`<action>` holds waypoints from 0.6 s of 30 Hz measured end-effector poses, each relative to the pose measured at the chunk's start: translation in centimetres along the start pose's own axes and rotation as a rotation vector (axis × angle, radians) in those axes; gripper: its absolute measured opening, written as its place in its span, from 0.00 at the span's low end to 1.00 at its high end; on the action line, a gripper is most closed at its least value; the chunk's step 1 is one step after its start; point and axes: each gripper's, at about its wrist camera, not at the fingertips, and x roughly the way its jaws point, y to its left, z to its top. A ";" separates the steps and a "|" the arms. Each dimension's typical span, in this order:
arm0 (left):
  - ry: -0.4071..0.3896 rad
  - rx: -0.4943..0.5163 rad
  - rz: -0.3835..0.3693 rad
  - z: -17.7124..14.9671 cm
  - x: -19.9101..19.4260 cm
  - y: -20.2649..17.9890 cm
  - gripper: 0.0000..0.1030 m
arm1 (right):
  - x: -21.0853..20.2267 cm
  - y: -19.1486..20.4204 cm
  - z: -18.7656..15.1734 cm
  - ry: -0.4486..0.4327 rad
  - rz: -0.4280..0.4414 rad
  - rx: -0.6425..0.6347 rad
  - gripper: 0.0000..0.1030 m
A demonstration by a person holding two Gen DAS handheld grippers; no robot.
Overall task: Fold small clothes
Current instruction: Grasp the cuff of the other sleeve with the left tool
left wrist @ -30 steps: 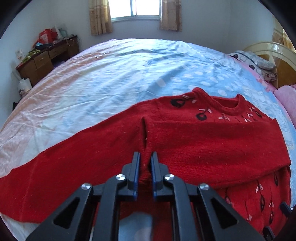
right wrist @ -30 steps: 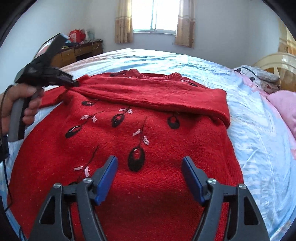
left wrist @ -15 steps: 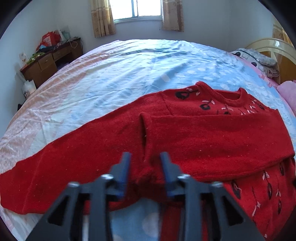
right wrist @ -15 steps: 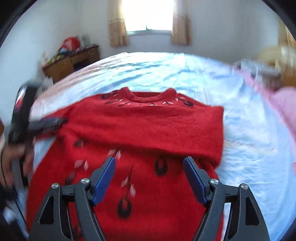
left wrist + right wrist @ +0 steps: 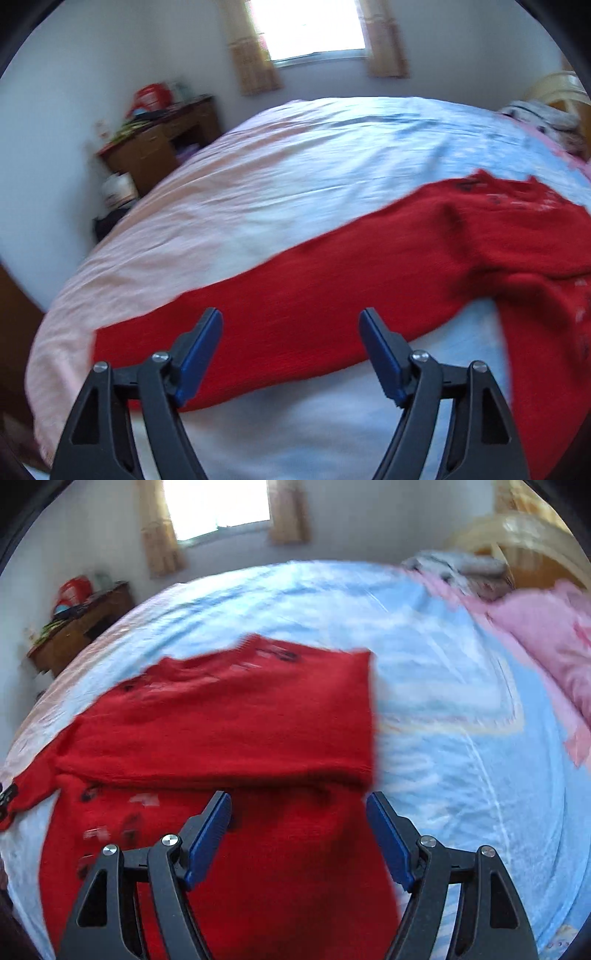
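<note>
Left gripper (image 5: 290, 354) fingers just spread, letting go folded sleeve, now over outstretched sleeve (image 5: 280, 306). Right gripper (image 5: 299, 834) fingers spread, empty, above red sweater (image 5: 236, 720) on bed (image 5: 443, 701). Second sleeve fold likely next.

The left claw (image 5: 290, 325) is a black plastic two-finger tool with blue rectangular pads on the inner faces of its fingers (image 5: 201, 350). Each finger sits on black struts with triangular cut-outs, pinned by round silver screws. The right claw (image 5: 299, 808) is built the same: black frame, blue pads, silver screw heads.
</note>
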 end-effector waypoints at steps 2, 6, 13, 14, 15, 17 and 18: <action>0.014 -0.036 0.042 -0.6 0.2 2.6 0.77 | -0.9 2.8 -0.6 -0.012 0.067 -0.067 0.74; 0.035 -0.100 0.180 -2.0 0.8 8.3 0.77 | 0.0 7.8 -3.4 0.030 0.142 -0.230 0.74; 0.081 -0.238 0.238 -4.7 1.4 15.0 0.76 | -0.4 8.9 -6.6 -0.042 0.095 -0.274 0.77; 0.093 -0.269 0.218 -5.0 1.7 15.4 0.75 | -0.2 8.4 -6.4 -0.043 0.098 -0.266 0.79; 0.101 -0.301 0.196 -5.2 1.9 15.8 0.72 | 0.0 8.2 -6.4 -0.046 0.099 -0.258 0.80; 0.120 -0.344 0.163 -5.6 2.4 16.1 0.63 | 0.0 8.2 -6.4 -0.052 0.100 -0.251 0.82; 0.131 -0.359 0.149 -5.7 2.7 16.1 0.61 | 0.0 8.3 -6.4 -0.056 0.095 -0.251 0.82</action>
